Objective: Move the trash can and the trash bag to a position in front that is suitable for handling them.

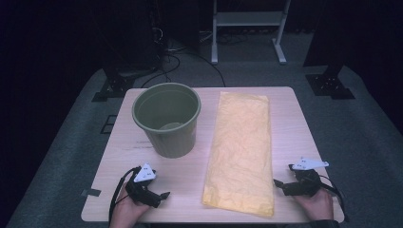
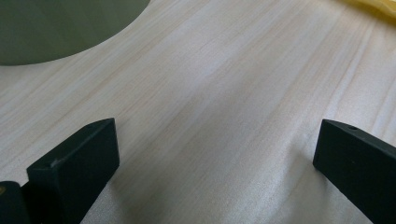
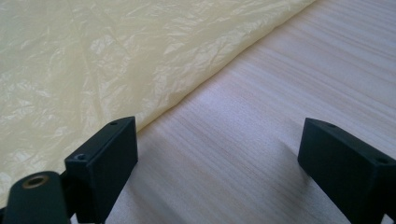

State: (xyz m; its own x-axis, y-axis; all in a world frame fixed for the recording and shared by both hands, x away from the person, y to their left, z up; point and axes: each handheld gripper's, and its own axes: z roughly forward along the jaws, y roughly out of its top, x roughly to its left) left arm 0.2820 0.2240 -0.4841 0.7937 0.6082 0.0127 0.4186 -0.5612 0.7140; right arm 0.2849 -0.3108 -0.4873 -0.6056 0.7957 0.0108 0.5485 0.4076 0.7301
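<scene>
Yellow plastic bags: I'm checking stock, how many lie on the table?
1. The crinkled yellow plastic bag lies flat beside the green plastic bin; more could be folded underneath.

Pale wooden table (image 1: 123, 142), green bin (image 1: 167, 118) standing on it, yellow plastic bag (image 1: 242, 152) lying flat alongside

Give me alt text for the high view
A wooden table holds a green bin beside a flat yellow plastic bag. A person's hands hold the open left gripper and right gripper either side of the bag's near end.
</scene>
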